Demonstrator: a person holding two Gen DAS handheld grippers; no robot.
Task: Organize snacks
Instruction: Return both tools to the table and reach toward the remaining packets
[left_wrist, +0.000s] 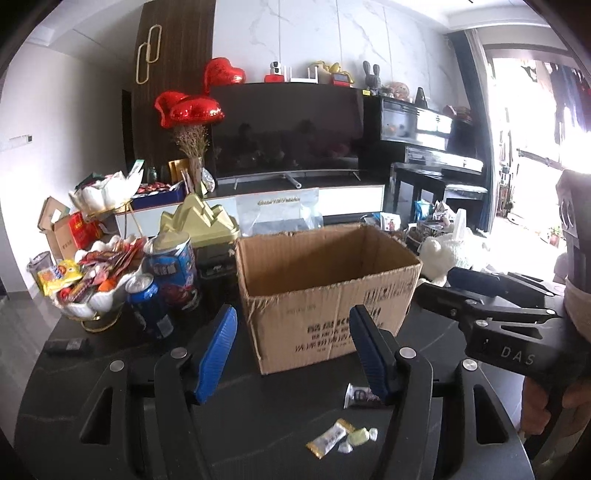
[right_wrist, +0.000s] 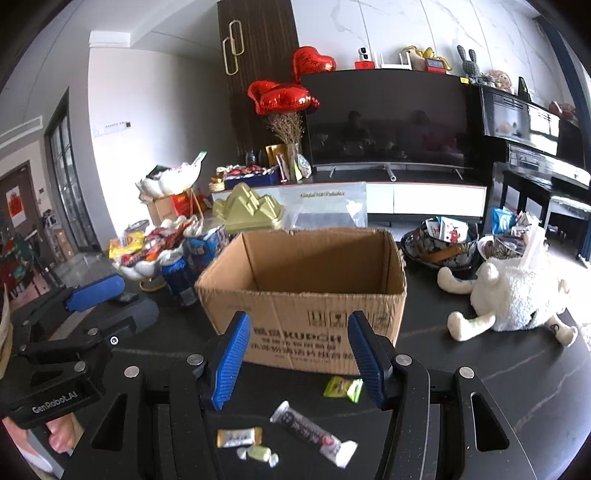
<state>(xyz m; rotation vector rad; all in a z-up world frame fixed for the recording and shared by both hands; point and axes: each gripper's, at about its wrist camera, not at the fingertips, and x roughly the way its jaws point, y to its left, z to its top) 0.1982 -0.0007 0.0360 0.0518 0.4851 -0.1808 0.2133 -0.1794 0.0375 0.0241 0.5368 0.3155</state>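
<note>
On a dark bench (right_wrist: 480, 354), from left to right, the left gripper (left_wrist: 293, 350) and right gripper (right_wrist: 297, 360) hover side by side, fingers parted and grasping nothing, before an open cardboard box (right_wrist: 306, 291) that appears empty. Loose snacks lie just in front of the box: a gold-ended candy (right_wrist: 239, 437), a pale green sweet (right_wrist: 258, 453), a long white bar (right_wrist: 314, 435) and a green packet (right_wrist: 343, 388). The picking step seems only beginning; next, either gripper must dip and close on a wrapper.

Brown cardboard box (right_wrist: 303, 295) — blue claw pads (right_wrist: 229, 362) — red heart balloons (right_wrist: 284, 98).
</note>
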